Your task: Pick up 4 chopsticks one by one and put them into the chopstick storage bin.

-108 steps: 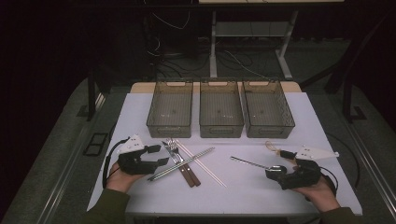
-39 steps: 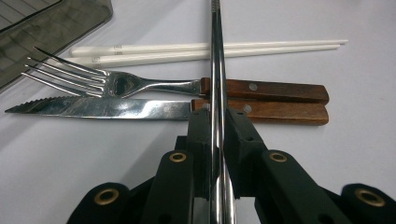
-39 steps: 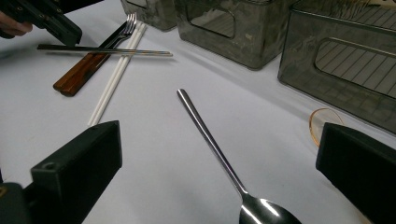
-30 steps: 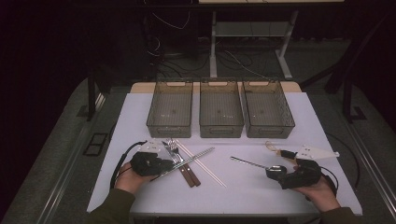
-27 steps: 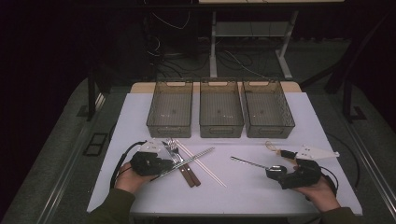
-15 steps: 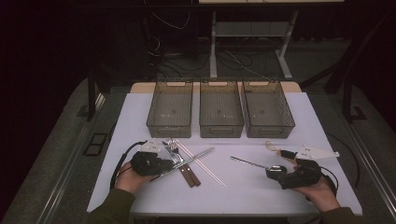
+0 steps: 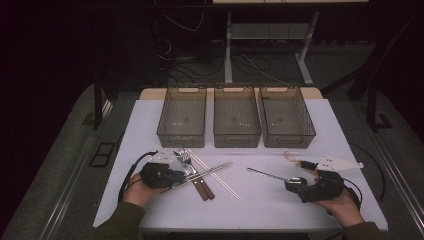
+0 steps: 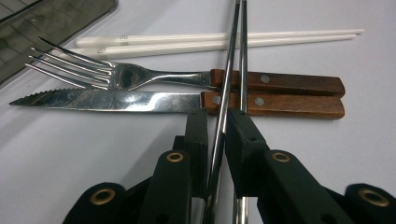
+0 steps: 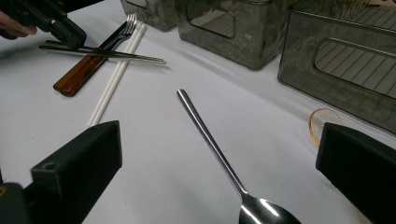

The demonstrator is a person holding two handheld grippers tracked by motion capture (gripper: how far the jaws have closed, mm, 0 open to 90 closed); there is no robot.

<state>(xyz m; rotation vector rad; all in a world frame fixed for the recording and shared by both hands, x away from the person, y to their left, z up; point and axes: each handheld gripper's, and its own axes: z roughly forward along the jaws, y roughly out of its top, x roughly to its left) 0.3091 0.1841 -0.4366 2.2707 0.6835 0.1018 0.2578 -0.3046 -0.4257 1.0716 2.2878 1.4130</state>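
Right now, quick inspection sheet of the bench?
Surface: white table, flat.
Job's things: metal chopsticks lying across the knife and fork; white chopsticks behind them; spoon.
Clutter: amber ring beside one of three mesh bins.
Grippers: left gripper jaws shut on one metal chopstick; right gripper jaws open around the spoon.
Cables: black lead trailing from the left gripper.
Surroundings: dark floor, desk legs.
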